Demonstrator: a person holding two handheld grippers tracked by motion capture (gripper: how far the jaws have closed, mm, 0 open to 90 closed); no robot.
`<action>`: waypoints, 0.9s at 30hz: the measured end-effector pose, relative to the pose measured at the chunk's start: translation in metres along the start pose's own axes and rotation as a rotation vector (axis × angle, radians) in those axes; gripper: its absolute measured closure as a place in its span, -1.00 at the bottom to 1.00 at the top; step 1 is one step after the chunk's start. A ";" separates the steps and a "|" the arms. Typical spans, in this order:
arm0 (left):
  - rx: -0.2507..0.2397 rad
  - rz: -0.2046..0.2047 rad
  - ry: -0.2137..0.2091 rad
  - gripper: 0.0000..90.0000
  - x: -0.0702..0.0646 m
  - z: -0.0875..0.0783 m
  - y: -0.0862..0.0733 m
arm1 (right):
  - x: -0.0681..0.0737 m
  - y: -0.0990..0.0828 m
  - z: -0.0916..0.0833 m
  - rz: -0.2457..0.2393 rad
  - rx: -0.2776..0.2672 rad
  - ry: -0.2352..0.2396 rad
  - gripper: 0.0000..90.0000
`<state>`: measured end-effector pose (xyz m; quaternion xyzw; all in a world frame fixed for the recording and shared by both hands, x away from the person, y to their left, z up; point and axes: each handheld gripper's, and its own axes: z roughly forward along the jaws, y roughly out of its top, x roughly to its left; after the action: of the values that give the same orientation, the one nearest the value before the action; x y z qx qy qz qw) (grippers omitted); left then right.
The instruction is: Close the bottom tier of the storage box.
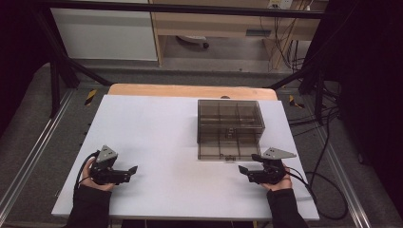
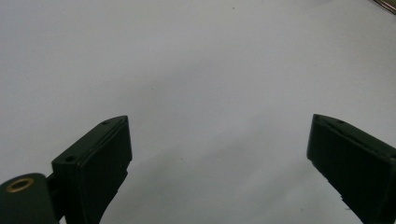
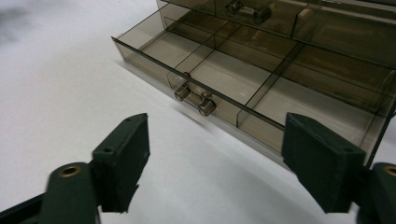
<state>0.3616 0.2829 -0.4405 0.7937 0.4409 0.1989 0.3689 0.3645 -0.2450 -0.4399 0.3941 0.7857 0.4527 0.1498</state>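
Observation:
A smoky see-through drawer box [image 1: 230,118] stands on the white table top [image 1: 157,133], right of centre. Its bottom drawer [image 1: 229,148] is pulled out toward me, and the dividers inside show bare compartments [image 3: 233,77]. Two small metal knobs [image 3: 195,99] stick out of the drawer front. My right gripper [image 1: 243,170] lies near the front right, just in front of the drawer, and its jaws [image 3: 217,125] stand open with nothing between them. At the front left my left gripper [image 1: 132,171] points right over bare table, its jaws [image 2: 217,140] wide open and holding nothing.
A wooden table edge [image 1: 190,90] shows behind the white top. Black frame struts [image 1: 62,61] stand at the back left and right. Cables [image 1: 328,142] trail over the floor on the right. A shelf unit [image 1: 214,28] stands beyond the table.

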 end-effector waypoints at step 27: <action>-0.004 0.015 -0.012 -0.85 -0.004 0.000 0.001 | 0.002 0.001 0.010 -0.008 0.023 -0.011 0.65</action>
<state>0.3604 0.2790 -0.4400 0.7973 0.4325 0.1976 0.3718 0.3693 -0.2376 -0.4442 0.3952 0.7917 0.4406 0.1514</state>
